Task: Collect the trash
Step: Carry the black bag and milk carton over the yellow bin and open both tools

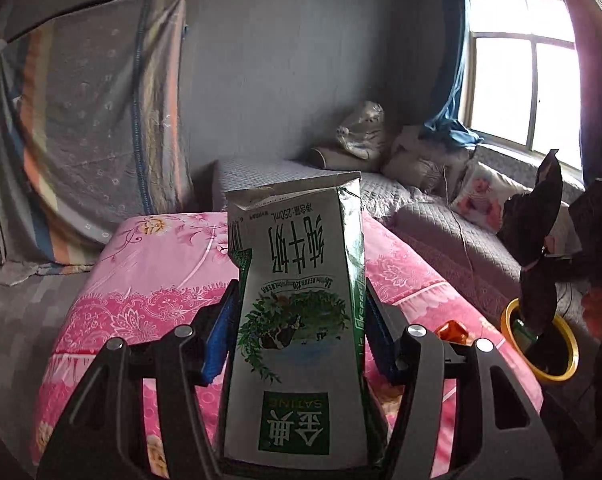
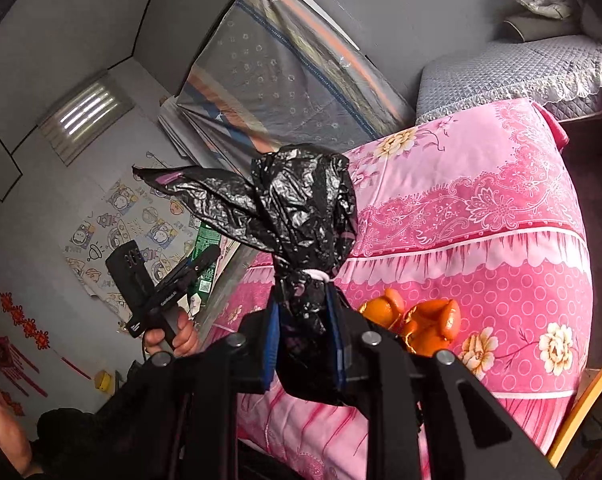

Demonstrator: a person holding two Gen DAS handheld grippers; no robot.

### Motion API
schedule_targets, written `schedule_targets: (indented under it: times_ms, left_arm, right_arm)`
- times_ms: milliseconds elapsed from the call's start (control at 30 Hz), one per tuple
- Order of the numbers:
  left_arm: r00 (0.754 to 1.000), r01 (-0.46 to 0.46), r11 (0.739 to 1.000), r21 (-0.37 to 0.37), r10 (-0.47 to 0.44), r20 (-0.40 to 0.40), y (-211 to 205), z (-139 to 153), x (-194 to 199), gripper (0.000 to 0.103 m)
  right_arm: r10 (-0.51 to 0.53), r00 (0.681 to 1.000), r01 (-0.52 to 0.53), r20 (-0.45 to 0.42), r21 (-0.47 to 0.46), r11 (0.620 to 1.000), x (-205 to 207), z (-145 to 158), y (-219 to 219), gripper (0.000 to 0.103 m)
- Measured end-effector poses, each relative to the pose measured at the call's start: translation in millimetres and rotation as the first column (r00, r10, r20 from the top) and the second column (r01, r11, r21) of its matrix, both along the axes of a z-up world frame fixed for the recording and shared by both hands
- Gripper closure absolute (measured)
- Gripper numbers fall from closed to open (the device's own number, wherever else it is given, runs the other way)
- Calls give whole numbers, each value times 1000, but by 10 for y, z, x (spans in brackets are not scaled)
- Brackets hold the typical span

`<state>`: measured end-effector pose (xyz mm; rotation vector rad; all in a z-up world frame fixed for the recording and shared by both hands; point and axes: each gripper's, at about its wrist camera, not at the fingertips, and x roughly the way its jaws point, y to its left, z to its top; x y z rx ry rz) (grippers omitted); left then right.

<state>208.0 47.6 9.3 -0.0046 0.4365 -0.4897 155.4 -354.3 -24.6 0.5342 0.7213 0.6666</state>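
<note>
- Grey walls enclose a bedroom, and a pink floral bedspread covers the bed that fills the middle of both wrist views.
- Far left in the left wrist view, a striped sheet hangs over something tall that leans on the wall behind the bed.
- At centre, the left gripper is clenched on a milk carton; blue pads press its two narrow sides. The carton stands upside down, green-and-white print inverted, torn end up, held above the bedspread.
- Just right of the carton, an orange peel lies on the bedspread.
- Further right, a yellow-rimmed bin stands beside the bed, with the black trash bag rising over it.
- Behind, a grey quilted couch with cushions runs under a bright window.
- In the right wrist view, the person's left hand shows at left, gripping the other tool's handle, with the green carton in its jaws.
- At centre, the right gripper is clamped on the bag's bunched neck; a white tie circles it just above the pads, and the crumpled top flares out beyond.
- Right of it, the peel sits on the bedspread, with the bin's yellow rim at the edge.
</note>
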Motion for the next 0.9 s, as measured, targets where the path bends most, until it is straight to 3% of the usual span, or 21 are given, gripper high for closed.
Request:
schedule_targets:
  times_ms: [200, 500, 900]
  left_arm:
    - [999, 8, 1000, -29, -7, 42, -520, 135, -395, 48]
    - [987, 135, 990, -30, -132, 92, -1156, 298, -764, 48]
    - [946, 298, 954, -10, -294, 139, -1720, 385, -985, 48]
  right_arm:
    - [-34, 999, 34, -1, 34, 999, -158, -24, -138, 83]
    - [-151, 988, 148, 46, 53, 988, -527, 79, -600, 83]
    - [-373, 927, 372, 25, 47, 927, -958, -155, -1326, 83]
